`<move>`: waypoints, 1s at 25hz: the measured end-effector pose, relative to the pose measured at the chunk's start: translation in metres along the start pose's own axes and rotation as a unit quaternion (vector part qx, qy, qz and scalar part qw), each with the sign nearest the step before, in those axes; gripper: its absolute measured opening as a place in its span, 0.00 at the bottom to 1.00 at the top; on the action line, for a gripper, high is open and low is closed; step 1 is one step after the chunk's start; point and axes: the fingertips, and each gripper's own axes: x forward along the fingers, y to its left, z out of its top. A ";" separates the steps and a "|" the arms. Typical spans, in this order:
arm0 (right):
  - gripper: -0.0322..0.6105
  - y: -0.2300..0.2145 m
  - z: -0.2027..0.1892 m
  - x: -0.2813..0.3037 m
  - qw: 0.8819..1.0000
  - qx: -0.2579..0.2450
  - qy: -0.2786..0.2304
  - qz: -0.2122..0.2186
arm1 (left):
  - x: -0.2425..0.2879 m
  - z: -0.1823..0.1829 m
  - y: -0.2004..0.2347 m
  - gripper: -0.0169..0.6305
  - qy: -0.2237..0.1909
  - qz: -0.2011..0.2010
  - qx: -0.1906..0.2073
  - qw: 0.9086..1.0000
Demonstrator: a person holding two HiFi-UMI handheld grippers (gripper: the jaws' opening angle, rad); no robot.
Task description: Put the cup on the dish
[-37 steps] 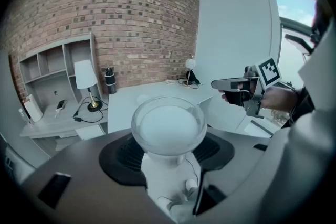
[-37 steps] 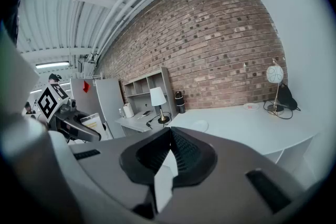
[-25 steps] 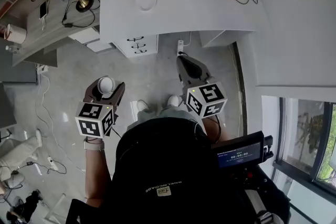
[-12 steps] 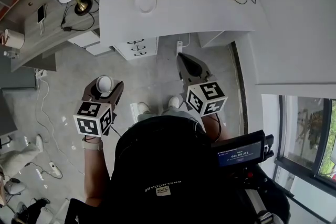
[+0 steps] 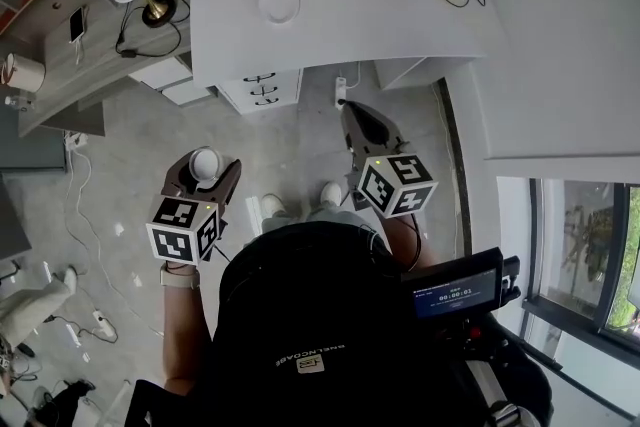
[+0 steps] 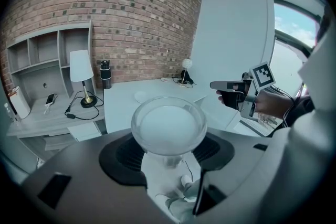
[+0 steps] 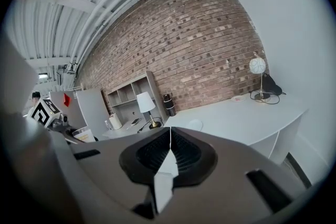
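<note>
The left gripper [image 5: 204,171] has the cup [image 6: 168,126] clamped upright between its jaws, mouth up. It's out over the floor, well short of the desk [image 5: 380,5]. The dish [image 5: 278,1] sits on the desk at roughly 1 o'clock from the cup, with nothing crowding it. The right gripper [image 5: 352,115] is pinched together on nothing, off at 3 o'clock.

My take: step in, keep the cup level and come over the dish from above. Centre it inside the rim, lower until it rests, and only then let go. Dropping it early probably tips it or skates the dish.
</note>
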 end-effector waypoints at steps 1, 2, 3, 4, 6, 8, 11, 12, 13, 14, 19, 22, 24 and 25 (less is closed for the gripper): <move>0.06 0.002 -0.002 0.000 1.000 0.001 0.001 -0.001 | 0.000 0.000 0.000 0.43 0.000 -0.002 0.002 1.000; 0.06 0.005 -0.004 0.000 1.000 0.001 0.002 -0.001 | 0.000 0.000 0.001 0.42 0.000 -0.003 0.006 1.000; 0.06 0.009 -0.006 0.001 1.000 0.002 0.003 -0.001 | -0.002 0.001 0.002 0.42 0.000 -0.003 0.010 1.000; 0.06 0.013 -0.008 0.002 1.000 0.003 0.004 -0.001 | -0.004 0.002 0.005 0.42 -0.002 -0.003 0.013 1.000; 0.06 0.021 -0.012 0.005 1.000 0.005 0.005 -0.001 | -0.007 0.005 0.010 0.42 -0.008 -0.005 0.016 1.000; 0.06 0.025 -0.014 0.008 1.000 0.005 0.007 -0.003 | -0.010 0.006 0.014 0.42 -0.012 -0.004 0.020 1.000; 0.06 0.029 -0.012 0.010 1.000 0.002 0.001 -0.009 | -0.011 0.008 0.020 0.42 -0.017 -0.004 0.028 0.999; 0.06 0.029 -0.010 0.011 1.000 0.000 -0.001 -0.012 | -0.011 0.009 0.022 0.42 -0.019 -0.005 0.029 0.999; 0.06 0.030 -0.009 0.011 1.000 0.000 -0.003 -0.016 | -0.011 0.010 0.024 0.42 -0.022 -0.007 0.030 0.999; 0.06 0.030 -0.009 0.011 1.000 0.000 -0.004 -0.020 | -0.011 0.011 0.025 0.42 -0.023 -0.009 0.030 0.999; 0.06 0.033 -0.011 0.012 0.999 0.005 -0.003 -0.034 | -0.008 0.014 0.030 0.42 -0.024 -0.019 0.039 0.999; 0.06 0.032 -0.013 0.012 0.999 0.008 -0.001 -0.036 | -0.006 0.016 0.031 0.42 -0.023 -0.021 0.042 0.999; 0.06 0.029 -0.014 0.014 0.999 0.010 0.001 -0.037 | -0.003 0.019 0.032 0.42 -0.021 -0.021 0.043 0.999; 0.06 0.026 -0.014 0.015 0.999 0.012 0.002 -0.038 | 0.000 0.020 0.033 0.42 -0.019 -0.020 0.042 0.999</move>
